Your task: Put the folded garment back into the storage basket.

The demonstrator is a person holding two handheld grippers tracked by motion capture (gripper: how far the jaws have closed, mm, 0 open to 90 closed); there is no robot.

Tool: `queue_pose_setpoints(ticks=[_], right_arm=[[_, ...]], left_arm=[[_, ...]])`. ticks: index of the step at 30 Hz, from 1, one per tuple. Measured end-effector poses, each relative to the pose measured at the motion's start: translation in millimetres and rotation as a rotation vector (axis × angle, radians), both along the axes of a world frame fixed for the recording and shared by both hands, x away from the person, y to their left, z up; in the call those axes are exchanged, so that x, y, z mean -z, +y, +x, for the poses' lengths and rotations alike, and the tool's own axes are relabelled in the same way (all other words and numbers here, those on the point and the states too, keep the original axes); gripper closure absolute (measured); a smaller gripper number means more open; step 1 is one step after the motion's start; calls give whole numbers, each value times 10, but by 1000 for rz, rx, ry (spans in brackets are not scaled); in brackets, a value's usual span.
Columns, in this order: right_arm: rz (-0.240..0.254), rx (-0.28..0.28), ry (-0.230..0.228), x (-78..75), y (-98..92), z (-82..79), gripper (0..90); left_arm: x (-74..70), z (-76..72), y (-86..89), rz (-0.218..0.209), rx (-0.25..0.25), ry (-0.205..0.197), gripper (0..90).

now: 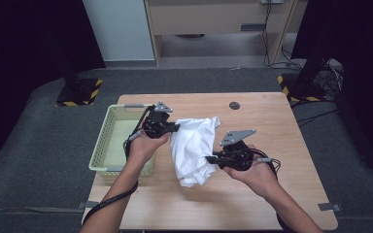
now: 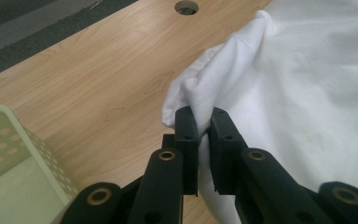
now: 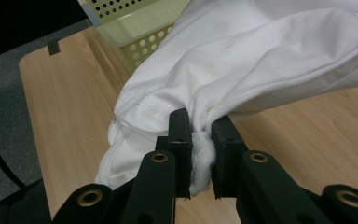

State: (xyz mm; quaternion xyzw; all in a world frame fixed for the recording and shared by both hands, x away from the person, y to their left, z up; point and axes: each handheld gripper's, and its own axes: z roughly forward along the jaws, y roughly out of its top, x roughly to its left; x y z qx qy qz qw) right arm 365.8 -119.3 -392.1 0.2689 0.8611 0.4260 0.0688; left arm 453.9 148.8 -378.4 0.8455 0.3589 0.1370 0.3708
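Item: white cloth (image 1: 193, 148), bunched, hung betw. both grippers above wooden table (image 1: 272, 145).
L gripper (image 2: 204, 122): fingers (image 2: 186, 135) pinching a fold of cloth edge; rest of cloth spreads to the right of them.
R gripper (image 3: 200, 125): fingers (image 3: 223, 140) clamped on a wad of cloth; hem hangs left of them.
Green basket (image 1: 108, 145): on table, just beside L hand, apart from cloth.

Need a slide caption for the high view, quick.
Left gripper and right gripper pinch a white cloth above the wooden table, beside a green basket.
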Motion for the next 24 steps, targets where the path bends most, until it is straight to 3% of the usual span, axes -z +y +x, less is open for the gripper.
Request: queue_pose_setpoints(ticks=[24], right_arm=[[3,-5,-6,-128,195,156,809]], left_arm=[[-120,152,173,9,1,-1,835]])
